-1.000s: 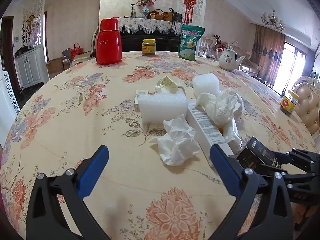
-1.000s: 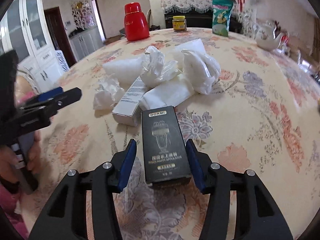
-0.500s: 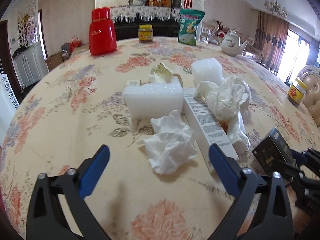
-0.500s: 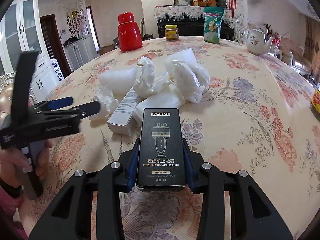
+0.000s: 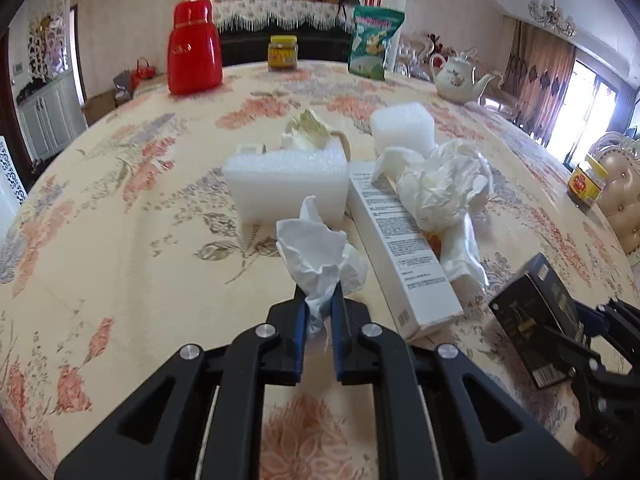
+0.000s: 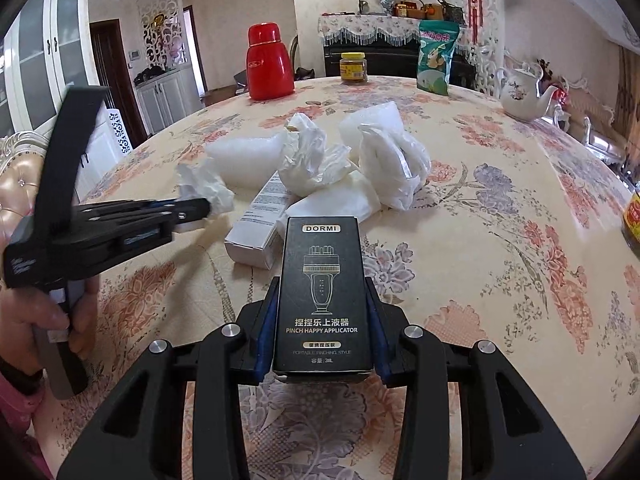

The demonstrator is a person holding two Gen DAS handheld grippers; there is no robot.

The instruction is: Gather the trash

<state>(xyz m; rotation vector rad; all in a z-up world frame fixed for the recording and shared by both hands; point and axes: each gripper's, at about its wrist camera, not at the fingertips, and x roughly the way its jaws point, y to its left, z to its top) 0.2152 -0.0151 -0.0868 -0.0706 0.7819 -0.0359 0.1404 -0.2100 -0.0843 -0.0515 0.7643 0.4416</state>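
Note:
My left gripper (image 5: 319, 300) is shut on a crumpled white tissue (image 5: 320, 256), pinching its near end just in front of a white foam block (image 5: 286, 184). From the right wrist view the same left gripper (image 6: 202, 210) reaches in from the left, with the tissue (image 6: 208, 188) at its tips. My right gripper (image 6: 322, 292) is shut on a black carton (image 6: 324, 296) marked DORMI, held tilted above the table; this carton (image 5: 532, 316) shows at the right of the left view. A long white box (image 5: 400, 248), crumpled plastic wrap (image 5: 440, 184) and a second foam block (image 5: 402, 126) lie in the pile.
At the far side of the floral-cloth table (image 5: 120, 240) stand a red thermos (image 5: 194, 48), a yellow-lidded jar (image 5: 283, 53), a green snack bag (image 5: 374, 48) and a white teapot (image 5: 458, 78). Another jar (image 5: 586, 186) sits at the right edge. A person's hand (image 6: 60, 312) holds the left gripper.
My left gripper went from wide open to shut on the tissue after moving forward to it. My right gripper closed on the black carton and lifted its near end.

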